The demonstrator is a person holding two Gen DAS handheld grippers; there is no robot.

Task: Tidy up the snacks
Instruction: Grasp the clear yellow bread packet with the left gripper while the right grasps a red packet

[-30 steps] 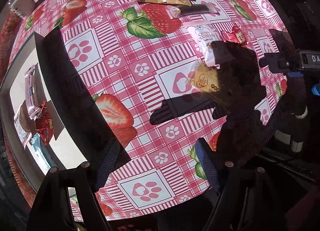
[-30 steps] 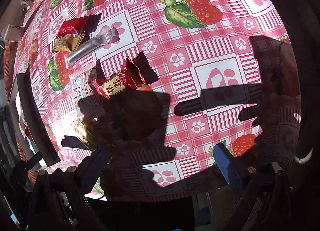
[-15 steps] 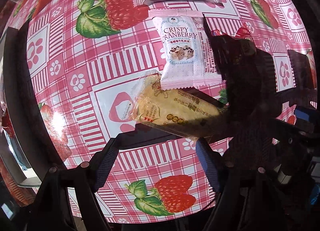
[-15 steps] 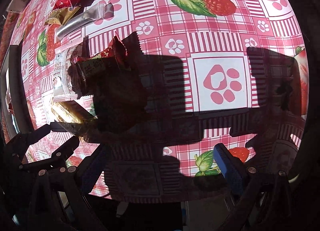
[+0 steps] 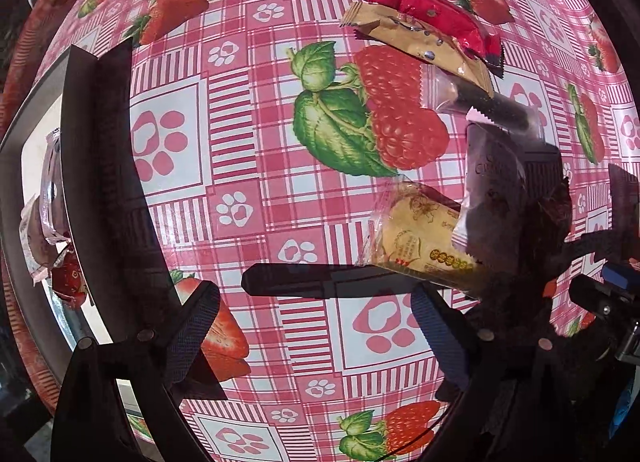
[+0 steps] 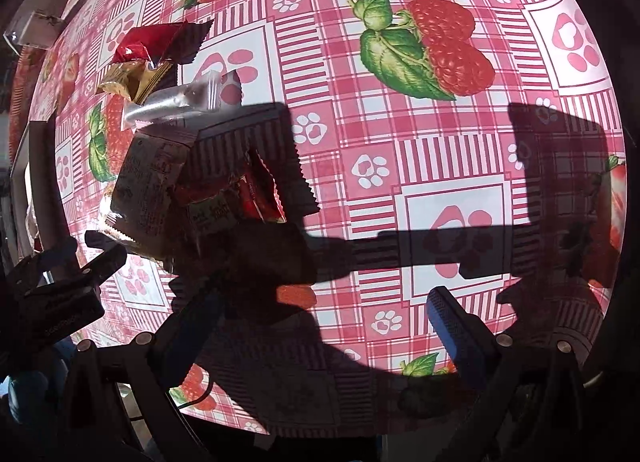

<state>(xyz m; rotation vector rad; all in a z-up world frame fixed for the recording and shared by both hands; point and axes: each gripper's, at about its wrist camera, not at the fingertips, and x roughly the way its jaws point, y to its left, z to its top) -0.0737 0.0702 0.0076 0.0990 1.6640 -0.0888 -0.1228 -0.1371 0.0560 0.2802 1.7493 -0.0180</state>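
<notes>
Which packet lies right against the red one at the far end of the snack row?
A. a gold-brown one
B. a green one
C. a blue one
A: in the left wrist view the gold-brown packet overlaps the red packet on the strawberry tablecloth.

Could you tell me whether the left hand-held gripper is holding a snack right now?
No, the left hand-held gripper is opening with only tablecloth between its fingers.

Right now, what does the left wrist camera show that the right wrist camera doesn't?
Only the left wrist view shows the snacks inside the tray at its left edge, plus the yellow cake packet in full. Only the right wrist view shows the small red candy wrapper clearly. Both show the red packet, tan packet and the opening left gripper, empty.
</notes>
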